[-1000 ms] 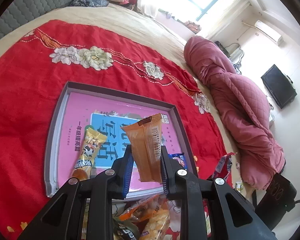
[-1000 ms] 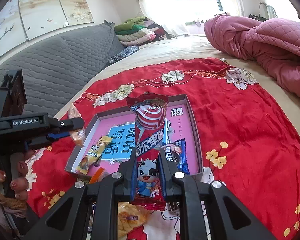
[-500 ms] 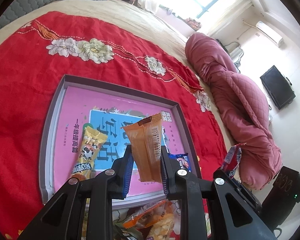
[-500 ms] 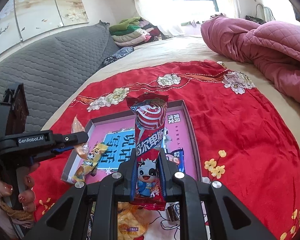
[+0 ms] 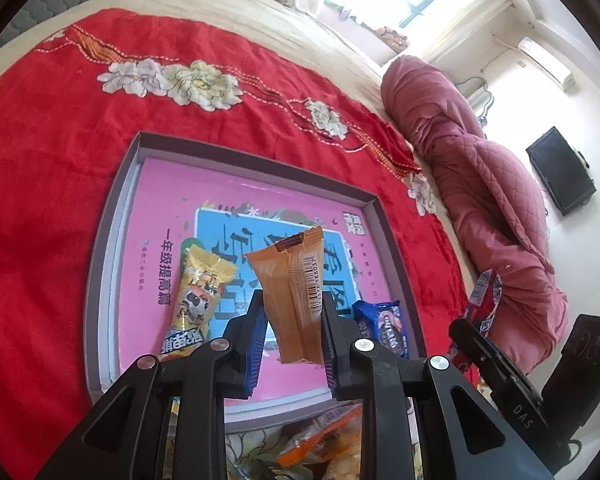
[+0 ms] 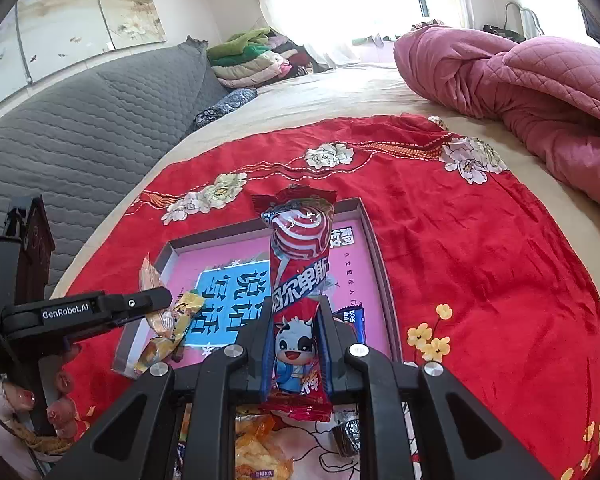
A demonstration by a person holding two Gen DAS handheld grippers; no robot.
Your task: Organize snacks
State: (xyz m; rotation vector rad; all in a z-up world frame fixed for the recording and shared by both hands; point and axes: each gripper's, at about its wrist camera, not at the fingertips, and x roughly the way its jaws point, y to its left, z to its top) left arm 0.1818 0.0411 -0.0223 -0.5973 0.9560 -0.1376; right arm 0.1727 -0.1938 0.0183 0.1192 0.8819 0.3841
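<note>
My left gripper is clamped on an orange snack packet, held upright over the tray. My right gripper pinches a long red candy bar wrapper, also upright, above the tray's near edge. In the tray: yellow cow-print packet left, blue cookie pack right. Tray sits on a red floral blanket.

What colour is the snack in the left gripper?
Orange snack packet, barcode down its side; clearest in the left wrist view.

"GenRobot.AI" on left claw
</note>
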